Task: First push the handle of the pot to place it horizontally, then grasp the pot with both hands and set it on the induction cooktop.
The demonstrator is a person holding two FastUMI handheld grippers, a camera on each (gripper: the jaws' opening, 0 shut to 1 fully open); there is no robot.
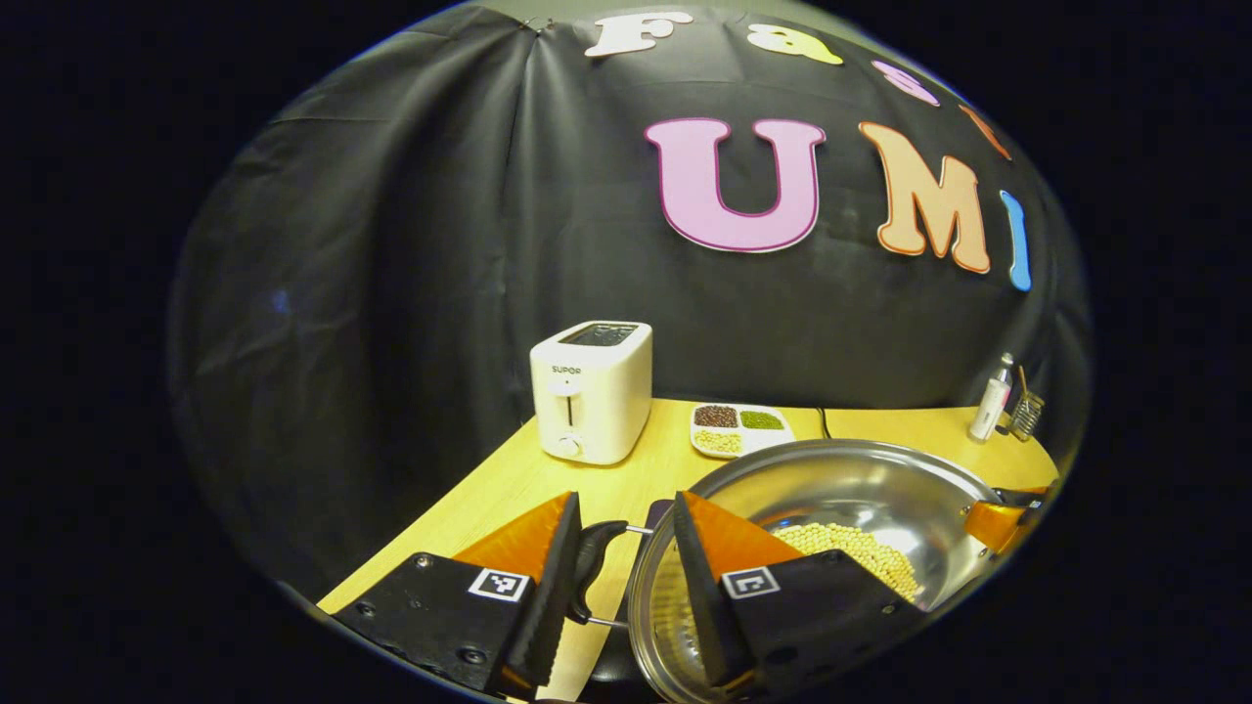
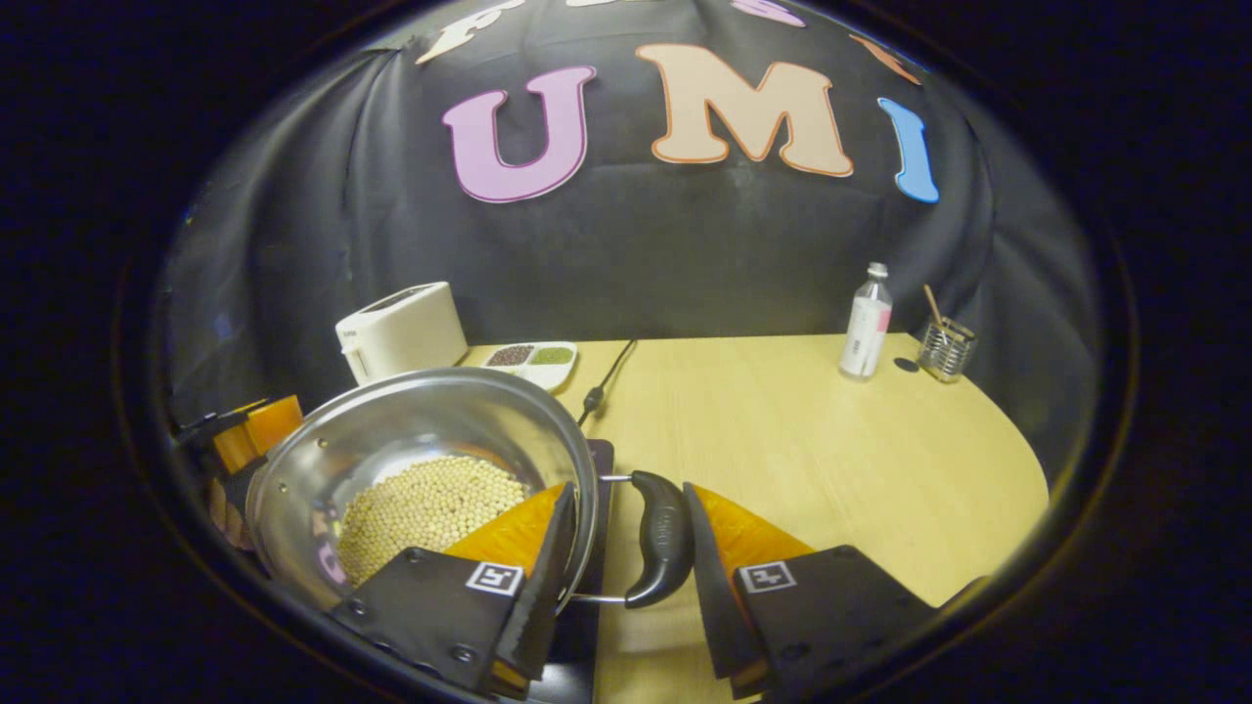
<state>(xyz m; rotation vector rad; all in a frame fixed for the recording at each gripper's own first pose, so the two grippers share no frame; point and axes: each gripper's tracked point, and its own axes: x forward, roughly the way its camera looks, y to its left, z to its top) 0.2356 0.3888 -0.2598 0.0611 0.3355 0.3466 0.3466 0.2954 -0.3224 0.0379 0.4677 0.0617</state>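
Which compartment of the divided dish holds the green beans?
The back right compartment of the divided dish, seen from the left gripper view, holds green beans; the others hold dark and pale ones.

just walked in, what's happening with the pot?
A person is working both tongs on the steel pot, which holds pale beans. The left tongs bracket one black side handle; the right tongs bracket the other handle. Both look open around the handles, not clamped. A dark cooktop edge shows under the pot. A toaster stands behind.
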